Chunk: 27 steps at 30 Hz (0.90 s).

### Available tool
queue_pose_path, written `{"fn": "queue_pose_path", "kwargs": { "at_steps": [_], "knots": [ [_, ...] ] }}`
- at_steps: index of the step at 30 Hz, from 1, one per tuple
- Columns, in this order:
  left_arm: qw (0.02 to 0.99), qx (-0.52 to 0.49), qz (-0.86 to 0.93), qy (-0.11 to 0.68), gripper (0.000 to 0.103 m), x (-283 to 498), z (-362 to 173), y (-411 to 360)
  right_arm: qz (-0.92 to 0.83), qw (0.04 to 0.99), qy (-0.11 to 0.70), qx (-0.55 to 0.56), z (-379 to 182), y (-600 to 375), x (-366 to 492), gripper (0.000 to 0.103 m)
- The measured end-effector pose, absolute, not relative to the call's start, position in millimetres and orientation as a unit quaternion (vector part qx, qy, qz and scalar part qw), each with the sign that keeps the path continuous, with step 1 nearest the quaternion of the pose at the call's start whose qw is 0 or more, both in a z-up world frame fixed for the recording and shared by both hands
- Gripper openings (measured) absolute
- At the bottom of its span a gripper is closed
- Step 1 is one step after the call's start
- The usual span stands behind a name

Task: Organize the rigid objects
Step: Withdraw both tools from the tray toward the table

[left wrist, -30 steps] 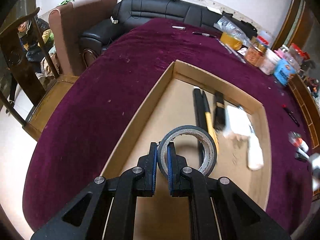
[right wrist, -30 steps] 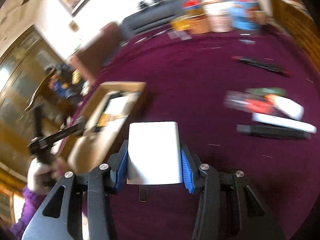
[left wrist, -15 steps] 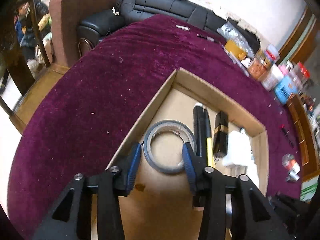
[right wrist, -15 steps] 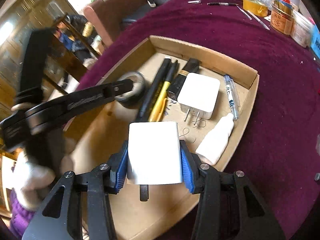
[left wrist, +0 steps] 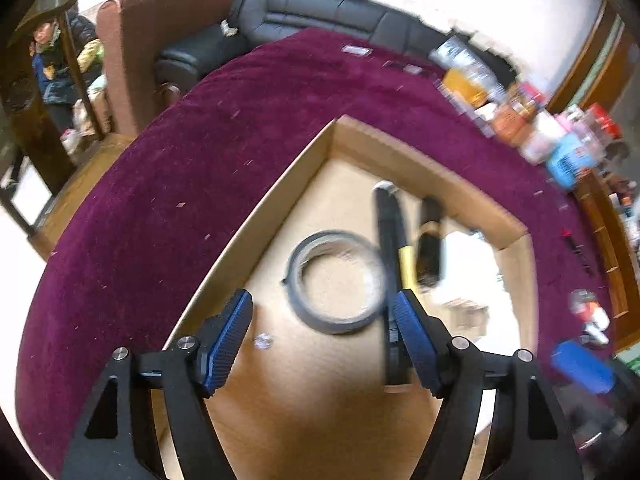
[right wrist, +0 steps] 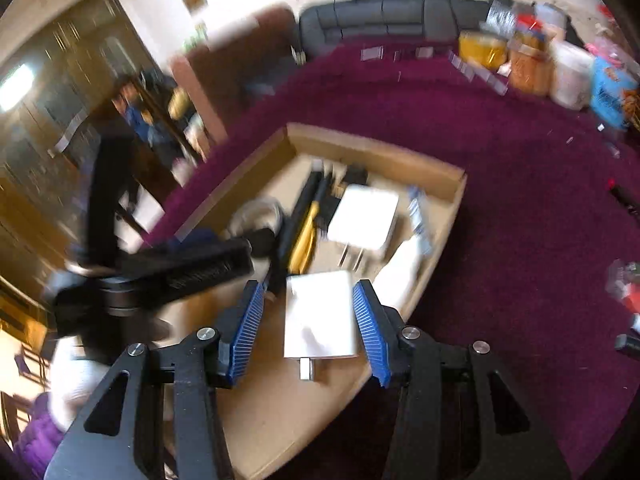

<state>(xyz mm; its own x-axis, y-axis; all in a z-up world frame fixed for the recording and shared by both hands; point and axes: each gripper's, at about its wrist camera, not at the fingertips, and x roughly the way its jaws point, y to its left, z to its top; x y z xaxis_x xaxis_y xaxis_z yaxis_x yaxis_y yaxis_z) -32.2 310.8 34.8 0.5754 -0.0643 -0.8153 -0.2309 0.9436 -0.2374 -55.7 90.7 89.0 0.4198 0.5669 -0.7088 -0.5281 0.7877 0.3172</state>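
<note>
A shallow cardboard tray point(left wrist: 436, 168) point(right wrist: 452, 216) sits on the purple table. In the left wrist view my left gripper point(left wrist: 324, 340) is open above a grey tape roll point(left wrist: 334, 282) that lies flat on the tray floor. Black and yellow pens point(left wrist: 394, 240) and a black tube point(left wrist: 430, 240) lie to its right. In the right wrist view my right gripper point(right wrist: 308, 326) is open around a white charger block point(right wrist: 320, 322) resting in the tray. A second white charger point(right wrist: 366, 216) and a white bottle point(right wrist: 402, 270) lie beyond it. The left gripper's body point(right wrist: 188, 268) shows at the left.
Jars, tubs and a blue packet point(right wrist: 608, 88) stand at the table's far right edge. Loose pens and small items point(left wrist: 588, 312) lie on the cloth right of the tray. A black sofa point(left wrist: 320, 12) and a brown chair point(left wrist: 160, 48) stand beyond the table.
My left gripper let go of the tape roll, which now lies flat in the tray, and drew back. My right gripper carried the white charger over the tray and opened; the charger now rests inside.
</note>
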Motion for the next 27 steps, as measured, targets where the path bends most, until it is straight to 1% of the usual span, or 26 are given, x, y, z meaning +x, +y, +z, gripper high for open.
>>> {"fn": "queue_pose_path", "kwargs": {
  "at_steps": [3, 6, 7, 9, 10, 13, 16, 19, 22, 24, 27],
  "knots": [
    [0.886, -0.190, 0.040, 0.420, 0.068, -54, 57, 313, 0.293, 0.870, 0.397, 0.018, 106, 37, -65, 0.047],
    [0.900, -0.208, 0.004, 0.383, 0.068, -84, 90, 297, 0.232, 0.890, 0.393, 0.019, 107, -26, -57, 0.050],
    [0.906, -0.200, -0.006, 0.372, 0.070, -94, 102, 285, 0.199, 0.897, 0.395, 0.022, 104, -54, -52, 0.050],
    [0.913, -0.196, -0.037, 0.356, 0.078, -110, 116, 262, 0.137, 0.904, 0.403, 0.043, 96, -106, -36, 0.050],
    [0.913, -0.198, -0.055, 0.353, 0.081, -113, 120, 252, 0.109, 0.904, 0.408, 0.060, 90, -135, -27, 0.050],
    [0.905, -0.208, -0.104, 0.356, 0.081, -122, 118, 214, 0.047, 0.898, 0.424, 0.108, 71, -205, -6, 0.050],
    [0.892, -0.208, -0.130, 0.380, 0.081, -118, 104, 176, 0.024, 0.889, 0.436, 0.140, 55, -246, 16, 0.050],
    [0.880, -0.196, -0.134, 0.411, 0.081, -113, 87, 151, 0.055, 0.866, 0.462, 0.185, 32, -260, 35, 0.049],
    [0.871, -0.189, -0.136, 0.432, 0.081, -115, 77, 139, 0.131, 0.829, 0.497, 0.219, 14, -238, 32, 0.050],
    [0.875, -0.177, -0.130, 0.432, 0.081, -114, 75, 134, 0.187, 0.810, 0.513, 0.213, 10, -208, 17, 0.051],
    [0.875, -0.170, -0.128, 0.435, 0.081, -114, 74, 126, 0.235, 0.805, 0.515, 0.177, 10, -174, -5, 0.052]
  ]
}}
